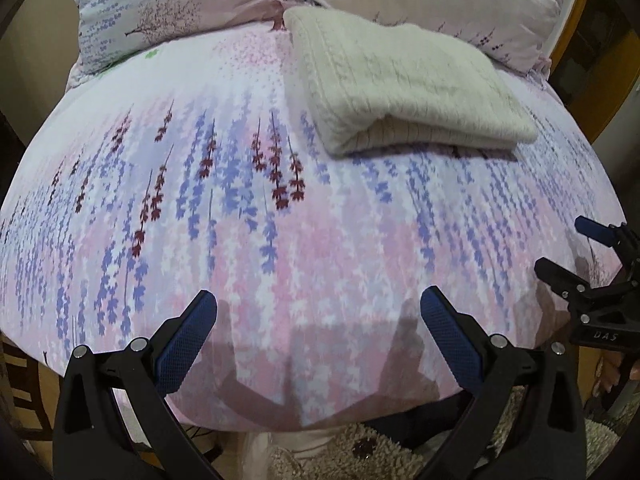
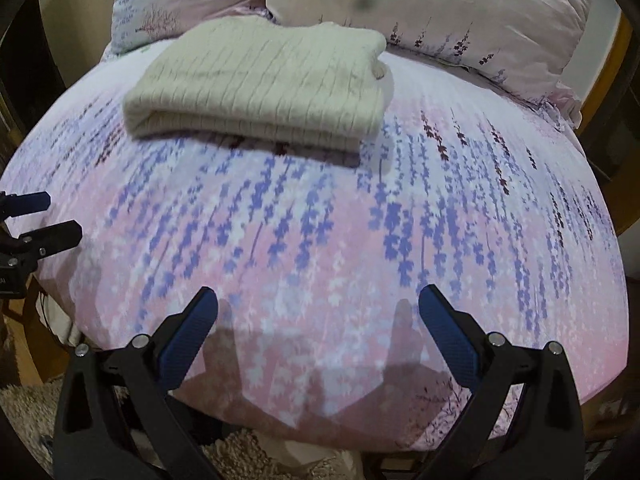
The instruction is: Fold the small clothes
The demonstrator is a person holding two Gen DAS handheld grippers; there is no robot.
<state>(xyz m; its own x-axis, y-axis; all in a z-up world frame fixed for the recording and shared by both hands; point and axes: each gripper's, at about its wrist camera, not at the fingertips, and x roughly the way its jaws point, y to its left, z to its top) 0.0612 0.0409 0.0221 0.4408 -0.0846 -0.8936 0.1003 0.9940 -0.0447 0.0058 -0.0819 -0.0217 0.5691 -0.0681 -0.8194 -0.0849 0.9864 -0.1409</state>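
A folded cream knit garment (image 1: 404, 88) lies on the bed (image 1: 240, 220) in the upper right of the left wrist view, well apart from both empty, spread-jawed tools: left hand-held gripper (image 1: 318, 312), right hand-held gripper (image 2: 318, 312). Pillows (image 2: 432, 8) sit just behind it. Bare floral sheet fills the middle; the bed's near edge curves along the bottom.

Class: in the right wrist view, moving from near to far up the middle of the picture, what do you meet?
Right gripper, open → floral bedsheet → folded cream knit garment → floral pillows.
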